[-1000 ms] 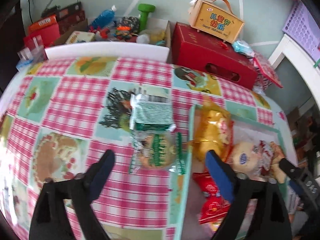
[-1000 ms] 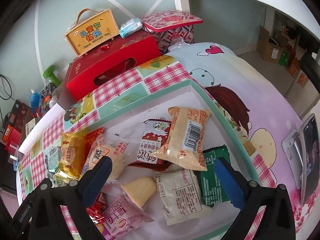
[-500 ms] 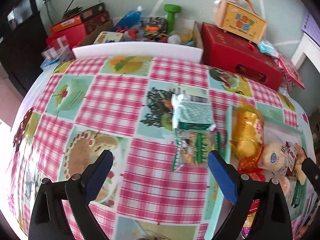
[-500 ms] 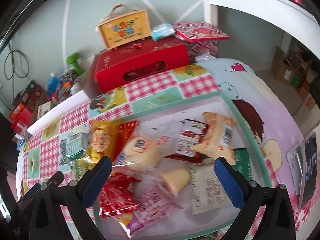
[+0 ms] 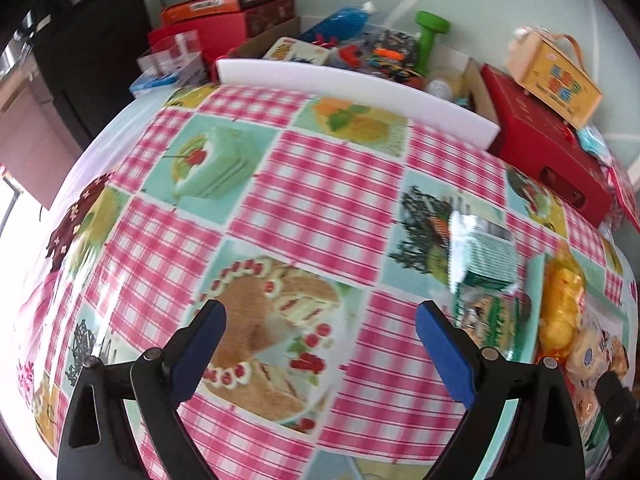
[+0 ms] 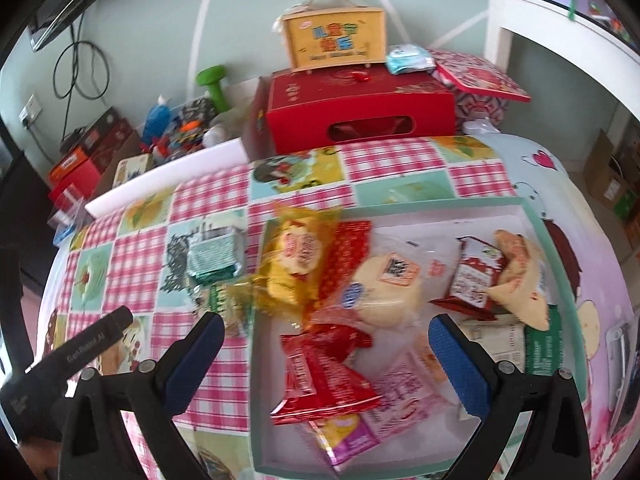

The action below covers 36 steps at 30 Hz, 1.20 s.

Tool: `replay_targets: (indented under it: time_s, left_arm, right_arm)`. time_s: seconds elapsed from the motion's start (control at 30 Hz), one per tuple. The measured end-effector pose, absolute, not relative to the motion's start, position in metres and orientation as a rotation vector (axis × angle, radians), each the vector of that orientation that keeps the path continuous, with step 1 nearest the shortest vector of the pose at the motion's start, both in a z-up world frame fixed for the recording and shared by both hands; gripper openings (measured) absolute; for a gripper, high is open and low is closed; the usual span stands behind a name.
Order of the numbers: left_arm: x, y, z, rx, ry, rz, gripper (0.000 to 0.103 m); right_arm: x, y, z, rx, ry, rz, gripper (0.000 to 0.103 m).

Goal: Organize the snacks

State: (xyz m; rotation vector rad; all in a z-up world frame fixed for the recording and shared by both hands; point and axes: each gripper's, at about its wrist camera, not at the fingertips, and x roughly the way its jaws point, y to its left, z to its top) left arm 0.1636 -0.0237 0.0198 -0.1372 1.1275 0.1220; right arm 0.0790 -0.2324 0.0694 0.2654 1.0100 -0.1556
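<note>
Pink-checked cloth [image 5: 328, 196] fills the gap between our left gripper [image 5: 320, 330] jaws, which stand wide w/ nothing in them; a printed cake picture sits right under them. Off past the right jaw of that gripper we see two green packets on the cloth: a green-striped foil packet [image 5: 482, 250] and, nearer us and touching it, a clear packet w/ green print [image 5: 492, 314]. Both lie just outside the teal-rimmed tray [image 5: 535, 280], beside its edge. Beyond that edge a yellow snack bag [image 5: 562, 308] leans over the rim.

Our right gripper [image 6: 326, 340] is also spread wide, empty, hovering over the tray [image 6: 556, 236]. Between its jaws: a red packet [image 6: 320, 376] closest to us, a pale round bun in clear wrap [image 6: 386, 288] further ahead, and a pink packet [image 6: 400, 396] partly under the red one. Ahead of the left jaw the yellow snack bag [image 6: 298, 258] overlaps the tray's rim, w/ a red patterned packet [image 6: 348, 248] touching it. Past the right jaw a beige wrapped cake [image 6: 520, 280] rests against a red-and-white packet [image 6: 474, 276]; a green packet [image 6: 542, 344] lies below them. The green-striped foil packet [image 6: 214, 258] is outside the tray, ahead-left of the left jaw. The other gripper's black body shows at far left. A red box [image 6: 360, 112] w/ a yellow carry box [image 6: 334, 38] on top stands beyond the table.
</note>
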Motion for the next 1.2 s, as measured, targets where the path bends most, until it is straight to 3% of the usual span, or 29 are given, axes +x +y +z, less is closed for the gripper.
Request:
replay_targets:
  time_s: [0.57,1.2]
  left_arm:
    - [0.174,0.002,0.008,-0.18,1.145,0.143,0.096]
    - [0.187,-0.061,-0.008,-0.139,1.157,-0.032,0.096]
  right_arm:
    - [0.096,-0.211,0.046,0.253,1.05,-0.105,0.103]
    - [0.107,-0.239,0.036,0.287,1.051,-0.153,0.103]
